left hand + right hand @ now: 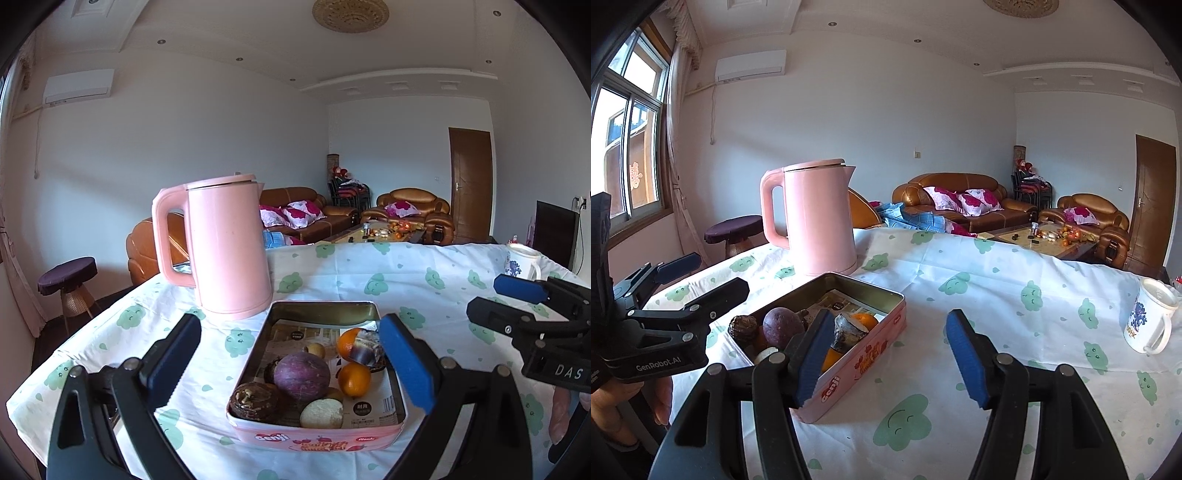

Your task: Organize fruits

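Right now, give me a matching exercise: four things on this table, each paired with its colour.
Things:
1. kettle
2. tin's outer wall
3. mug
4. largest round fruit in the tin

Descriptions:
A. purple
B. white with a blue print
C. plain pink
D. pink with printed lettering

Pairs: 1-C, 2-D, 3-B, 4-A

The left wrist camera looks forward and slightly down from close behind the pink tin (pixel 317 435), centred on it; the right wrist camera sits further right, placing the tin (pixel 864 354) at lower left. Both views share the pink kettle (pixel 229 243) (pixel 820 218), the cloud-print tablecloth (pixel 388 280) (pixel 997 295), the white mug (pixel 522 260) (pixel 1148 321) and the sofas behind.
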Tool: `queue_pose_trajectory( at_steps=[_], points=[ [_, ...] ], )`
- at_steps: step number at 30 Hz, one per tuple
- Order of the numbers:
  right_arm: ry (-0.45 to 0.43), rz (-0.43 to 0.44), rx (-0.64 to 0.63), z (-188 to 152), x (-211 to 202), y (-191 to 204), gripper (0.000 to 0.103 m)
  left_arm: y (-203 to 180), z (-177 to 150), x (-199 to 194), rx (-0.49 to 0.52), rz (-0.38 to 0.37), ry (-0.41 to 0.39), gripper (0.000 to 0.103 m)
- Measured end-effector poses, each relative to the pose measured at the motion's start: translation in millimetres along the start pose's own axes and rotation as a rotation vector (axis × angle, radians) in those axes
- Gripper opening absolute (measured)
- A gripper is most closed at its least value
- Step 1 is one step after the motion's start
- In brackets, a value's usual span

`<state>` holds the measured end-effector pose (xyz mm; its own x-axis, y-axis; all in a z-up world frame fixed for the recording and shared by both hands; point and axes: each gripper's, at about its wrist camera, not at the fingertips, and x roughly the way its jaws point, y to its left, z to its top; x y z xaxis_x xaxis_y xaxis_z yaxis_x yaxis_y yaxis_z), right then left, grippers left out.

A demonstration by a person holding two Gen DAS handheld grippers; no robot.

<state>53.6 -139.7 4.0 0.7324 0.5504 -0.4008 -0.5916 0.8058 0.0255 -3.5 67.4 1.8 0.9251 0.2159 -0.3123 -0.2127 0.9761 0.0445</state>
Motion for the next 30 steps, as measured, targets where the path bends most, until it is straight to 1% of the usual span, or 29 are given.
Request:
queue_pose_trajectory(
  at_steps=[14,16,26,28,30],
  points=[
    [-0.003,-0.006,0.003,-3,-2,-3,0.065,-7,-2,-1,0.018,-0.007,0.003,0.099],
    [-0.002,-0.008,0.003,-3,-2,-3,0.065,-8,-2,0,0.02,-0.009,0.003,0.101],
    [-0.004,-0.008,0.003,-3,-3,-3,0.065,-10,-2,0,0.025,-0.008,0.002,0.103],
    [-0.003,-0.008,0.003,-2,-3,-3,0.065,-10,-2,0,0.026,-0.025,0.004,0.103],
    [-0.003,-0.011,0.002,-3,-3,-3,0.065,-11,-1,0,0.031,-0.023,0.004,0.103]
  ],
)
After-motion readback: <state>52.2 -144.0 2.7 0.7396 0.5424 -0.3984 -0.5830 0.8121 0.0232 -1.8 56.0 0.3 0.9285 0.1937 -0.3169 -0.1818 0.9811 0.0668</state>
